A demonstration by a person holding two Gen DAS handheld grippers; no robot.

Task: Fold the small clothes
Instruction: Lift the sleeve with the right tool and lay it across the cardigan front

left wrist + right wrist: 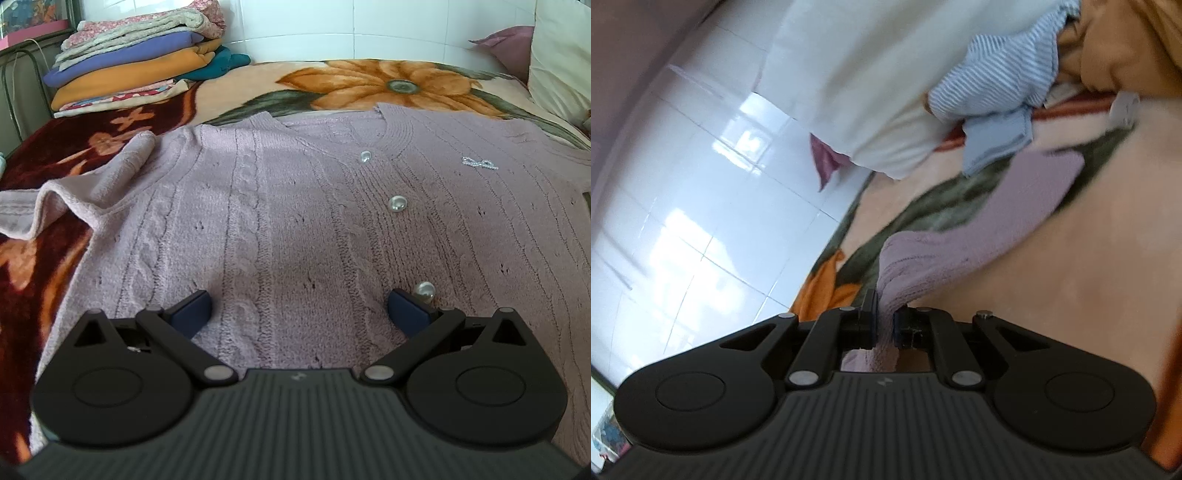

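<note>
A pale lilac knitted cardigan (295, 206) with pearl buttons (397, 203) lies spread, front up, on a floral blanket (369, 81). Its left sleeve (74, 184) lies crumpled at the left. My left gripper (299, 306) is open and empty, low over the cardigan's lower front, one finger (406, 310) beside a button. In the right wrist view my right gripper (884, 321) is shut on the cardigan's other sleeve (979, 225), near the shoulder end. The sleeve trails away over the blanket (1071, 277). This view is tilted and blurred.
A stack of folded clothes (136, 62) sits at the far left of the bed. A white pillow (561, 66) and a pink one (509, 48) are at the far right. A striped blue garment (997, 88) and a white pillow (871, 74) lie beyond the sleeve. A tiled wall (683, 192) borders the bed.
</note>
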